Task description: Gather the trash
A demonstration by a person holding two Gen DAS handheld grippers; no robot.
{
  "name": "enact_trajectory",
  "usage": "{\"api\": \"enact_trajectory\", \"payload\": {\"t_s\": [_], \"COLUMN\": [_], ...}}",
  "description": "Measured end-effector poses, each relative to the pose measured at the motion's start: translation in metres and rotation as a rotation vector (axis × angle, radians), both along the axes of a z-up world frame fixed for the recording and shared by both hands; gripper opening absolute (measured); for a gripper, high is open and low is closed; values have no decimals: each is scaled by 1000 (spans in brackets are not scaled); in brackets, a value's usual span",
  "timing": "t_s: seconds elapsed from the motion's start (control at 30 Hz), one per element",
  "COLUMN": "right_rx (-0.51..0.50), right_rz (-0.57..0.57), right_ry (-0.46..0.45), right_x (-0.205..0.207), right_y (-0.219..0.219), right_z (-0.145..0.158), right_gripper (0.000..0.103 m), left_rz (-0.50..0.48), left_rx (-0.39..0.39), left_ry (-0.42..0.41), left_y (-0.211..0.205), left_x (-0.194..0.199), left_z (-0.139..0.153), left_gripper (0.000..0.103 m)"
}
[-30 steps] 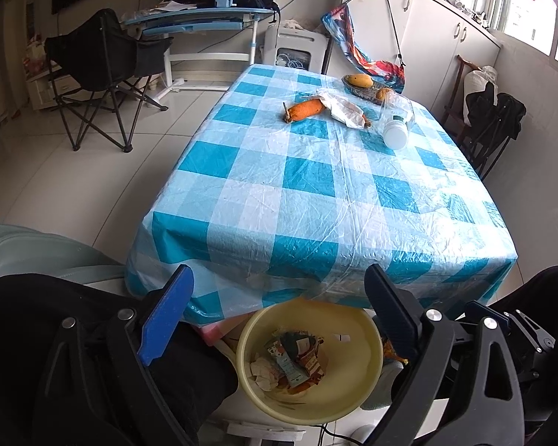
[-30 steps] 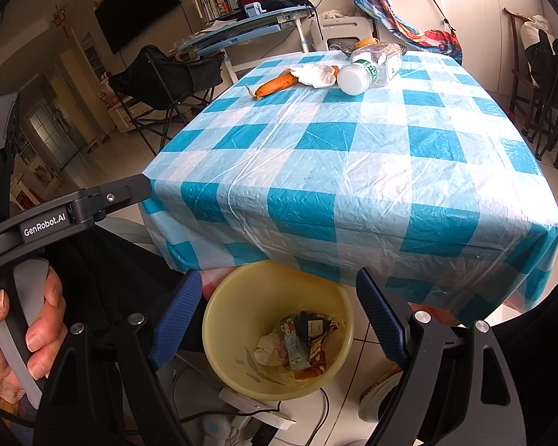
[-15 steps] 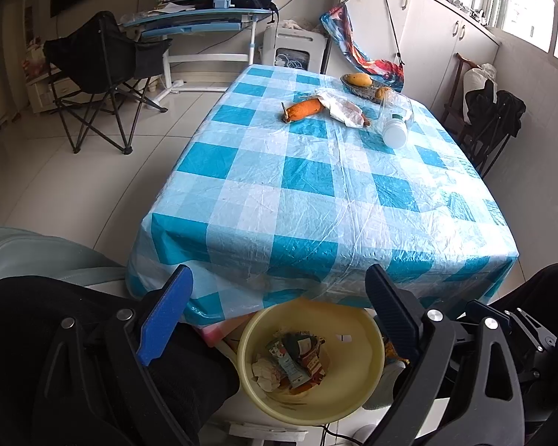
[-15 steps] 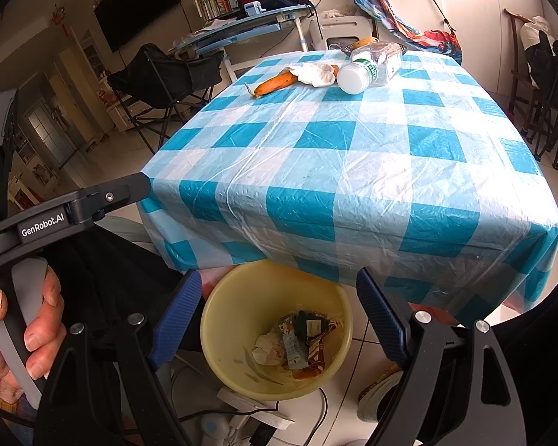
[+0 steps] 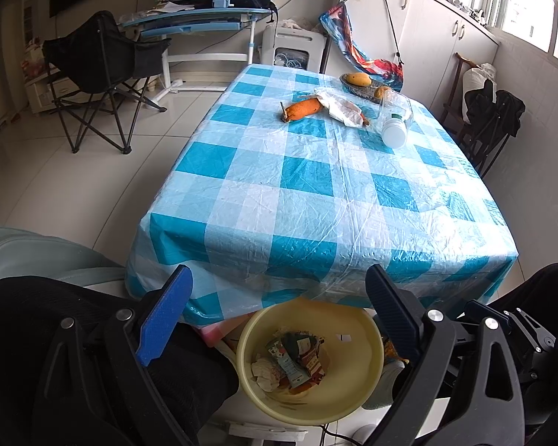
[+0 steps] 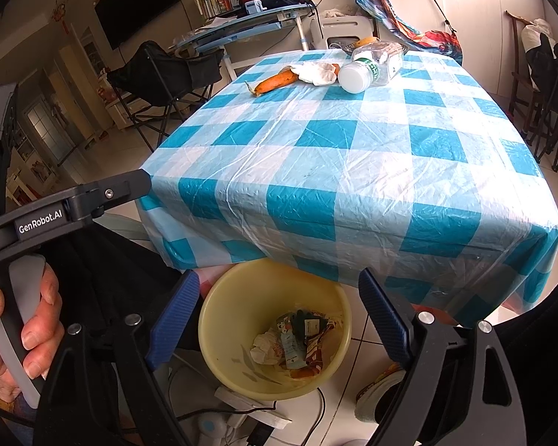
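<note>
both wrist views tilt down, sharing bin, table.

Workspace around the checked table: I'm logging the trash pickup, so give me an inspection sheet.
Surface: table under a blue-and-white checked plastic cover, near half bare.
Job's things: yellow bin on the floor at the near edge, wrappers and crumpled paper inside; far end holds a carrot, crumpled wrapper, lying plastic bottle.
Clutter: fruit dish behind them.
Grippers: left gripper open, empty; right gripper opening, nothing between the fingers.
Cables: power strip and cords beside the bin.
Surroundings: folding chair, desk, cabinets.
</note>
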State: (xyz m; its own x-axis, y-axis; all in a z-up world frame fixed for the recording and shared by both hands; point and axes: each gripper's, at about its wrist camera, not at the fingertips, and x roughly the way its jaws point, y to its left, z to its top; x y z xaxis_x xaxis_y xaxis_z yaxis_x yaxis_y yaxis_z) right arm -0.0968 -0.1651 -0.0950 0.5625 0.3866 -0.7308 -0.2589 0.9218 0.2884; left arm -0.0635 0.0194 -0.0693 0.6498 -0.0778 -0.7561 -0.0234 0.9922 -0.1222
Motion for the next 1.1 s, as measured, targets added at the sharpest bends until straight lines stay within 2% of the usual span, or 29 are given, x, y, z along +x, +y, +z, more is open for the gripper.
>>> {"api": "enact_trajectory", "payload": {"t_s": [0.67,0.97,1.1], "right_rx": [-10,32,51], "right_rz": [1,-8,-16], "right_ry": [1,3,16], "right_x": [0,-1,8], "right_y": [3,-11,-18], "right_z": [-1,2,4], "right_gripper": [86,86,86], "left_rz": [-3,74,93], "left_rx": [-10,-133,-124], "left_ry": [-4,-37,-60], "left_y": [-2,30,36], "left_x": [1,-2,8], "left_z": [1,13,26], "left_gripper": [91,91,91]}}
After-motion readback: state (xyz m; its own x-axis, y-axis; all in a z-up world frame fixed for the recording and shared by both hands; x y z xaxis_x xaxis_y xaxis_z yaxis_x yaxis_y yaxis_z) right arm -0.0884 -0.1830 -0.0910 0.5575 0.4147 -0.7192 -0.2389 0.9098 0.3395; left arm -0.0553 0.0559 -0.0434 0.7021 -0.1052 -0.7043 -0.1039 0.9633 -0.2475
